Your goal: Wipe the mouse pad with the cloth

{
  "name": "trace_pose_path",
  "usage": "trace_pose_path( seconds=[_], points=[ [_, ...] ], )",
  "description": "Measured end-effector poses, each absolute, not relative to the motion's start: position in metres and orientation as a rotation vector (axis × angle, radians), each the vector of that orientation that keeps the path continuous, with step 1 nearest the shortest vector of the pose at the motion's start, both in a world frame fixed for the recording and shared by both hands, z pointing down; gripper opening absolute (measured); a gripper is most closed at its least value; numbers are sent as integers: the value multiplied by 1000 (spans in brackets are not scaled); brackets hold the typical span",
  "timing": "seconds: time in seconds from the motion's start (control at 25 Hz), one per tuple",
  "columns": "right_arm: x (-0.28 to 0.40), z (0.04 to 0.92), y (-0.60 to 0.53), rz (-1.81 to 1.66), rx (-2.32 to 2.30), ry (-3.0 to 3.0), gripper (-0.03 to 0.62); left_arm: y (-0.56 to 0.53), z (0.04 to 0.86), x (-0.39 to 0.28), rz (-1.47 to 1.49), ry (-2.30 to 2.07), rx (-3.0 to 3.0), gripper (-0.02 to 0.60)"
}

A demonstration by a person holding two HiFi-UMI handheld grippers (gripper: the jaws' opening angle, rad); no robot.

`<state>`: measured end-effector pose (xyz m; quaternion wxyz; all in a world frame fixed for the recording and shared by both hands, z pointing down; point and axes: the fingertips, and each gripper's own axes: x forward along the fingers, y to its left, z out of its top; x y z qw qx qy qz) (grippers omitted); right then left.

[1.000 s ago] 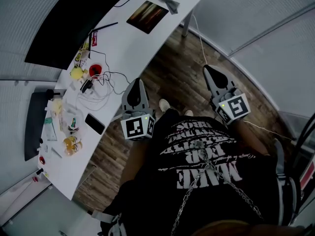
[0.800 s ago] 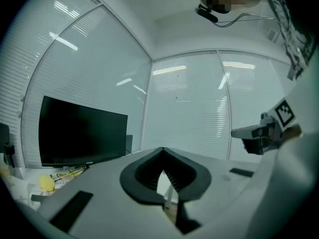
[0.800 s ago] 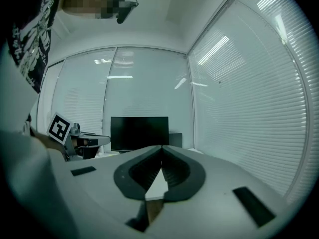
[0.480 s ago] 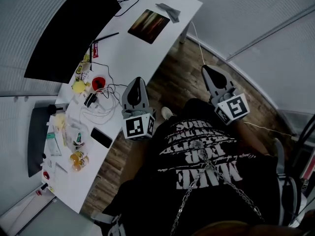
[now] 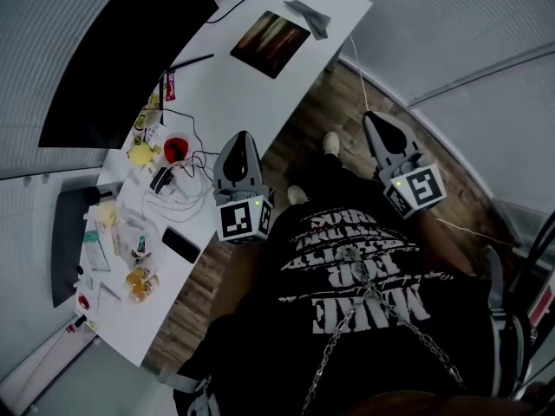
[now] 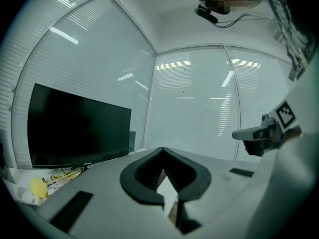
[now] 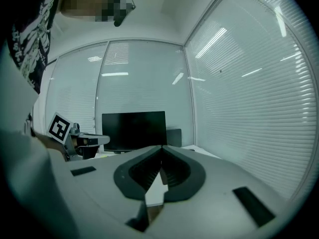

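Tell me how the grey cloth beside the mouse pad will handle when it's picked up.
The cloth lies in flat, creased folds, so it is probably floppy and will likely droop if lifted by one edge. It looks thin, so likely light. It sits near the desk edge, so a push might slide it off.

Monitor partly beyond top edge

White table, standing on wood floor. Far end: mouse pad, with grey cloth just beside its far corner. Left edge: black monitor. Near half: tangled cables, black phone, small clutter.
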<state>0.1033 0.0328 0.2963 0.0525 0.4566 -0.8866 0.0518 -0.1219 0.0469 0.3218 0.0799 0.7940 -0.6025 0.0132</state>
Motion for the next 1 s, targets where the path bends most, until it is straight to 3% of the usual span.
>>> trace_pose_path(
  seconds=[1.0],
  points=[
    [161,318,-156,271,1244,-2738,0,-126,345,-55,140,-1824,2268,5]
  ],
)
